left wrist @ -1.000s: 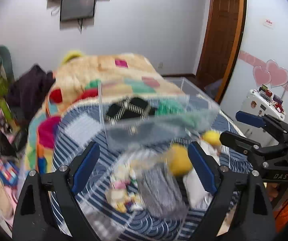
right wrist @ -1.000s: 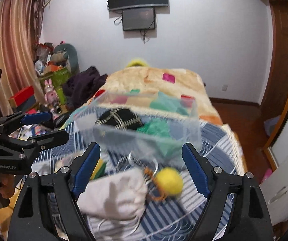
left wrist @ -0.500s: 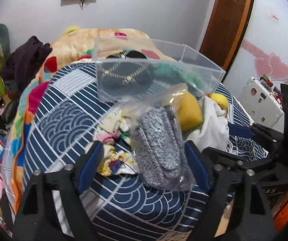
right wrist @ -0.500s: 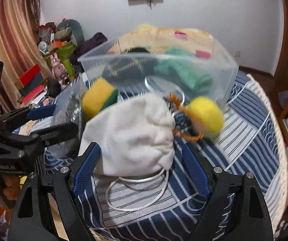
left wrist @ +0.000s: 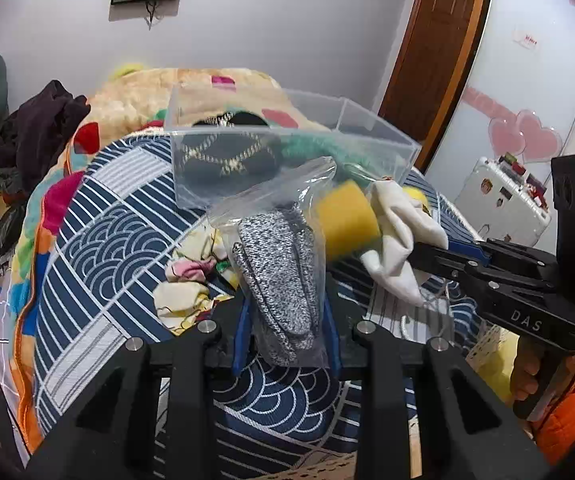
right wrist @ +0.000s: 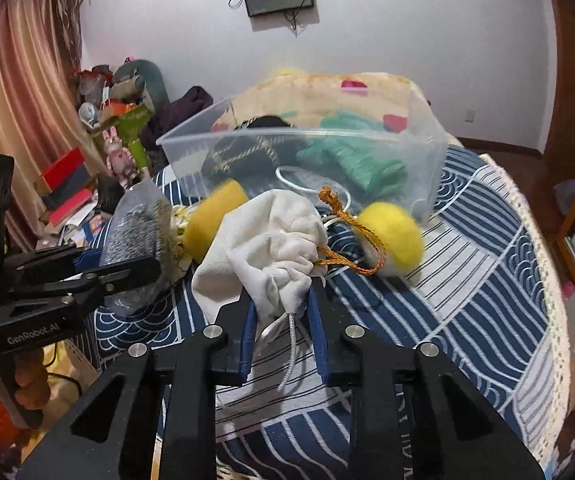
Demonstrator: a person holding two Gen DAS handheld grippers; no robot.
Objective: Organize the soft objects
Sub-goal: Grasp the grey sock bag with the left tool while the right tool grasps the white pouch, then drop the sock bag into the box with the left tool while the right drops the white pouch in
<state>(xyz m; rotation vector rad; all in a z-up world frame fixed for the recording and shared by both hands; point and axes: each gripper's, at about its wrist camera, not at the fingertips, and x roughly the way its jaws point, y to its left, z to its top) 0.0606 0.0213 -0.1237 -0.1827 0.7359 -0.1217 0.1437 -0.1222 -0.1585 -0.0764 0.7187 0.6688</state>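
My left gripper (left wrist: 285, 320) is shut on a clear plastic bag of grey knit fabric (left wrist: 281, 268), also seen from the right wrist view (right wrist: 135, 236). My right gripper (right wrist: 281, 312) is shut on a white drawstring pouch (right wrist: 263, 248), seen in the left wrist view (left wrist: 397, 236). A yellow sponge (left wrist: 347, 220) lies between the two bundles. A yellow pom-pom (right wrist: 393, 236) on an orange cord lies right of the pouch. A clear plastic bin (right wrist: 427, 168) behind them holds a black patterned item (right wrist: 243, 156) and a green knit item (right wrist: 351, 160).
Everything rests on a blue-and-white patterned bedspread (right wrist: 467, 280). A floral cloth (left wrist: 191, 280) lies left of the grey bag. A beige blanket (left wrist: 147, 92) lies behind the bin. Clutter fills the floor at left (right wrist: 107, 120). A white case (left wrist: 503, 204) stands at right.
Both grippers moved down and forward onto the pile and shut, the left on the grey knit bag, the right on the white pouch. The pom-pom shifted right.
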